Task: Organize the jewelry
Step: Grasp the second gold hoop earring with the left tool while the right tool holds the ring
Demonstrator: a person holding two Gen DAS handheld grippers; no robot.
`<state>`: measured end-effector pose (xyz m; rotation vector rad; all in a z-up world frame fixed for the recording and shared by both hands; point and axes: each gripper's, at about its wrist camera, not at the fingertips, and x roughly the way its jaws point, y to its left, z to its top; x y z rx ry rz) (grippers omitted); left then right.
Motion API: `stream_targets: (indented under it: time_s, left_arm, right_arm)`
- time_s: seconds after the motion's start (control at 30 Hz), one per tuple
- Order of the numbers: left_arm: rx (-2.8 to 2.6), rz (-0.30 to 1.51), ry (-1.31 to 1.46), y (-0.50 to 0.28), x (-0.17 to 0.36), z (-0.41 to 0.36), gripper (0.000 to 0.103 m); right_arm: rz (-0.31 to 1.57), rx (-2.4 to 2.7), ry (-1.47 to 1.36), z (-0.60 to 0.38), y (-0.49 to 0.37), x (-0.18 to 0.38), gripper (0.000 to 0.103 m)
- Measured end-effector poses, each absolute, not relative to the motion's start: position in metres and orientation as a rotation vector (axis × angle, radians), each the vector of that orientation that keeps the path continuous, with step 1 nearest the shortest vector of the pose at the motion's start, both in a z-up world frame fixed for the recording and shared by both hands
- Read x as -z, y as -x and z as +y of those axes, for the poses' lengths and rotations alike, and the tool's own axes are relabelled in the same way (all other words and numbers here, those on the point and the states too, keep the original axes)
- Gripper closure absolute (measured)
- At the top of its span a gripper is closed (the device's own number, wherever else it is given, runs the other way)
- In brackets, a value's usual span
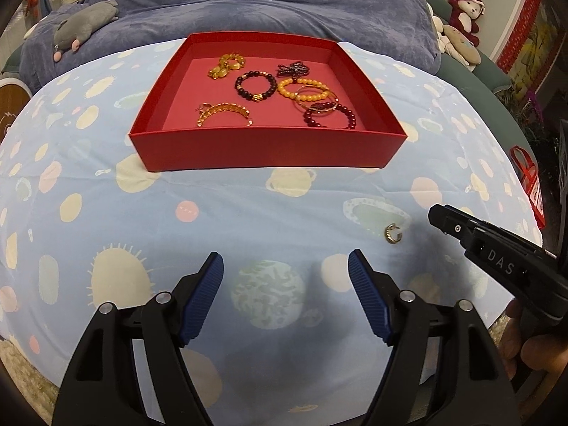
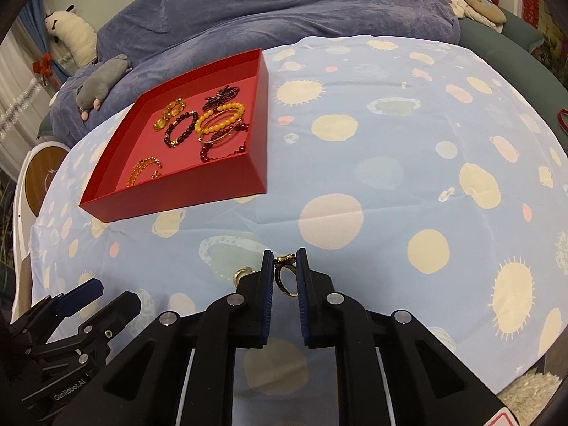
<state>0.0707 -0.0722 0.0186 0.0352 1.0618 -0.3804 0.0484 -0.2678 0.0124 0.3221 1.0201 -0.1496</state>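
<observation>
A: Where does the sorting stand?

B: Left to right: the red tray [image 2: 177,198] near the bed's left edge holds beaded bracelets [image 2: 222,120]. The left hand-held gripper [image 1: 285,266] hangs with jaws apart, empty. A small gold hoop [image 1: 392,236] lies loose on the bed sheet [image 2: 390,177]. The right hand-held gripper [image 2: 285,266] pinches a gold ring [image 2: 285,277] with an ornate top.

A: Next?

B: Probably carry it left and release over the tray.
</observation>
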Motion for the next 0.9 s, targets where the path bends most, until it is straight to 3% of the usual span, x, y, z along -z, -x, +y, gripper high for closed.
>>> stream_targets:
  time_s: [0.37, 0.67, 0.9]
  left_arm:
    - [0.506, 1.073, -0.057, -0.07, -0.004, -0.134, 0.034]
    - [0.488, 1.06, -0.122, -0.074, 0.01, -0.155, 0.047]
    - [0.494, 1.007, -0.192, -0.068, 0.011, -0.163, 0.067]
  right_arm:
    - [1.033, 0.219, -0.361, -0.295, -0.024, -0.01, 0.091]
    - [1.037, 0.209, -0.389, -0.296, -0.023, -0.005, 0.091]
    - [1.042, 0.21, -0.405, -0.298, -0.023, -0.001, 0.091]
